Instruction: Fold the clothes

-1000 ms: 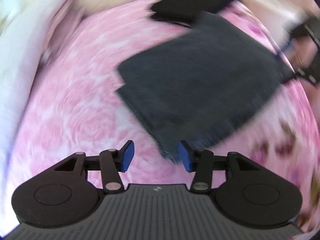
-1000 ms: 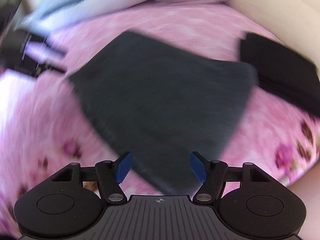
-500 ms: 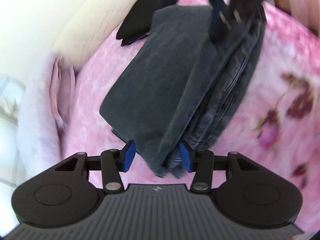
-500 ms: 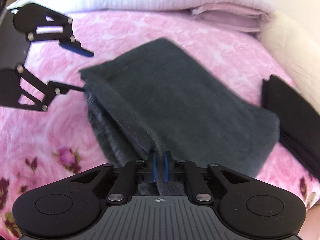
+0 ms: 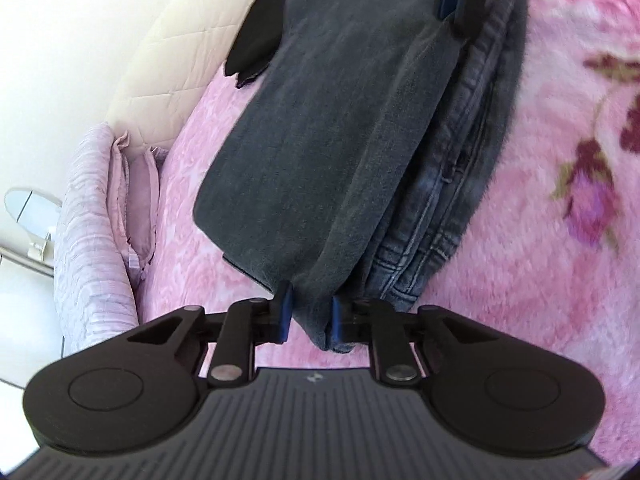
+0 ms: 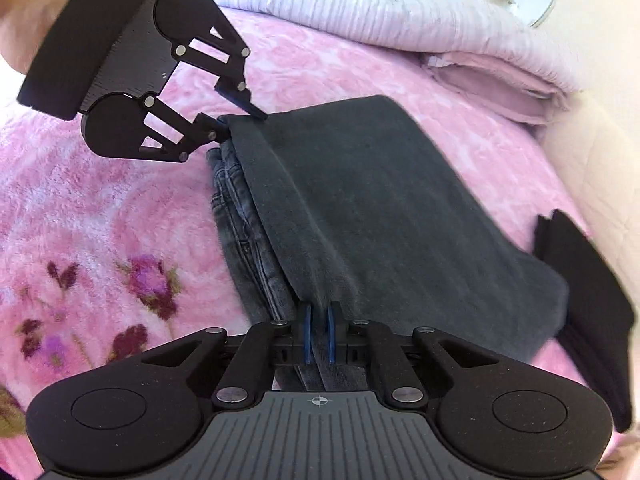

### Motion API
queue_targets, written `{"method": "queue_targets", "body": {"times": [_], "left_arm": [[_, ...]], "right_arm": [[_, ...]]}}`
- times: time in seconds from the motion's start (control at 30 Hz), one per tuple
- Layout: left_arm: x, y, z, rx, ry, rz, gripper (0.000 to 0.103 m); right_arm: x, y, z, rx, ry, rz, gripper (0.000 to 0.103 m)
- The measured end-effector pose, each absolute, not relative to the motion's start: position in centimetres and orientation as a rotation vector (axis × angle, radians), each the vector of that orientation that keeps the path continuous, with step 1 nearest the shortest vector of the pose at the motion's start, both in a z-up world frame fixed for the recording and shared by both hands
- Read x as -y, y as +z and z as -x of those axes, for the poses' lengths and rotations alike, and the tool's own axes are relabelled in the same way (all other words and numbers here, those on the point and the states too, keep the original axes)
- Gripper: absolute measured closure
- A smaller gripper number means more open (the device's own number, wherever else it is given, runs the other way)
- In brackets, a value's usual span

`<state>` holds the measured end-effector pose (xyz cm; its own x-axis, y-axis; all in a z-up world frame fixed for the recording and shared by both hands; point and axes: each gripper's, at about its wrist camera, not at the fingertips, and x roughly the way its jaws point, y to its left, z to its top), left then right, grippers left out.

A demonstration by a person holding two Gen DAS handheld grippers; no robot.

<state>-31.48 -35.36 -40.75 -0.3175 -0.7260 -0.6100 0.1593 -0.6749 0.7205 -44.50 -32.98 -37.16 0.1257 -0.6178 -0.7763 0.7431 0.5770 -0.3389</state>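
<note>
Clamped between the blue pads of the left gripper: one near corner of the folded grey jeans. Jaws just closing, now narrow, with a thick wad of fuzzy cloth filling the gap and denim hems bunched against the right-hand pad.

Clamped likewise in the right gripper: the opposite corner of the same edge. Jaws just easing open a touch, yet almost together, with a thin fold of cloth running down between the pads.

Stretched ahead from each pair of fingers to the other tool – left gripper at the far left in the right wrist view, right gripper at the top in the left wrist view – the held upper layer of the jeans. Stacked denim layers with pale seams showing along one side, below that layer.

Under the jeans and around both sets of fingers, a pink rose-patterned blanket, with darker flower prints near the grippers.

Beyond the far edge of the jeans, just beside it, a folded black garment.

Farther out still, a lilac quilt, a pink folded cloth tucked against it, and a cream quilted panel.
</note>
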Motion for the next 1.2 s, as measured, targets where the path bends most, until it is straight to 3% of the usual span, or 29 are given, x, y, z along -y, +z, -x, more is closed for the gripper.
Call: {"method": "queue_targets", "body": {"times": [0.03, 0.07, 0.1, 0.13, 0.23, 0.4, 0.43, 0.47, 0.5, 0.6, 0.7, 0.8, 0.87, 0.93, 1.03, 1.07, 1.17, 1.2], "left_arm": [[35.3, -40.4, 31.2, 0.730, -2.034, -1.341, 0.080], [35.2, -40.0, 30.9, 0.712, -2.032, -1.331, 0.077], [35.1, -39.5, 30.6, 0.692, -2.027, -1.323, 0.068], [34.9, -39.1, 30.2, 0.671, -2.021, -1.314, 0.059], [33.8, -38.4, 29.2, 0.670, -2.036, -1.305, 0.046], [30.7, -39.6, 29.7, 0.814, -2.081, -1.337, 0.035], [30.2, -40.0, 30.1, 0.849, -2.089, -1.343, 0.033], [29.8, -40.5, 30.6, 0.880, -2.094, -1.342, 0.031], [29.5, -40.8, 31.2, 0.906, -2.089, -1.329, 0.027], [29.7, -41.8, 33.2, 0.977, -2.058, -1.290, 0.024], [30.4, -42.9, 34.6, 1.074, -2.009, -1.318, 0.024], [31.4, -43.8, 35.2, 1.154, -1.938, -1.370, 0.025], [32.7, -43.5, 35.0, 1.103, -1.926, -1.412, 0.026], [33.7, -43.3, 34.6, 1.007, -1.966, -1.470, 0.051], [34.4, -42.5, 34.3, 0.911, -2.025, -1.476, 0.057], [34.9, -41.8, 34.3, 0.836, -2.058, -1.474, 0.058], [37.0, -39.5, 34.3, 0.580, -2.143, -1.452, 0.061], [37.6, -38.9, 34.2, 0.515, -2.164, -1.451, 0.062]], "right_arm": [[32.0, -37.0, 44.2, -1.061, -0.998, -0.099, 0.082], [31.2, -37.0, 43.9, -1.076, -0.989, -0.056, 0.058], [30.3, -37.1, 43.7, -1.089, -0.974, -0.020, 0.034], [29.6, -37.4, 43.4, -1.101, -0.960, 0.016, 0.030], [29.0, -40.1, 42.7, -1.214, -0.924, 0.129, 0.030], [30.6, -42.6, 42.6, -1.295, -0.884, 0.209, 0.031], [31.1, -42.5, 42.7, -1.290, -0.877, 0.193, 0.040], [31.6, -42.4, 42.8, -1.283, -0.875, 0.173, 0.060], [32.4, -41.9, 43.2, -1.272, -0.891, 0.135, 0.066], [33.8, -39.8, 43.9, -1.240, -0.876, 0.057, 0.076], [33.9, -37.9, 44.5, -1.214, -0.877, 0.055, 0.079], [34.0, -36.5, 44.8, -1.193, -0.891, 0.055, 0.079], [33.7, -36.3, 44.9, -1.183, -0.889, 0.044, 0.079], [32.7, -36.6, 45.0, -1.180, -0.900, 0.059, 0.079], [30.4, -38.6, 45.1, -1.217, -0.917, 0.096, 0.078], [29.7, -39.4, 45.0, -1.239, -0.926, 0.112, 0.075], [28.1, -41.2, 44.5, -1.254, -0.937, 0.176, 0.047], [27.6, -41.7, 44.2, -1.254, -0.940, 0.202, 0.046]]}}
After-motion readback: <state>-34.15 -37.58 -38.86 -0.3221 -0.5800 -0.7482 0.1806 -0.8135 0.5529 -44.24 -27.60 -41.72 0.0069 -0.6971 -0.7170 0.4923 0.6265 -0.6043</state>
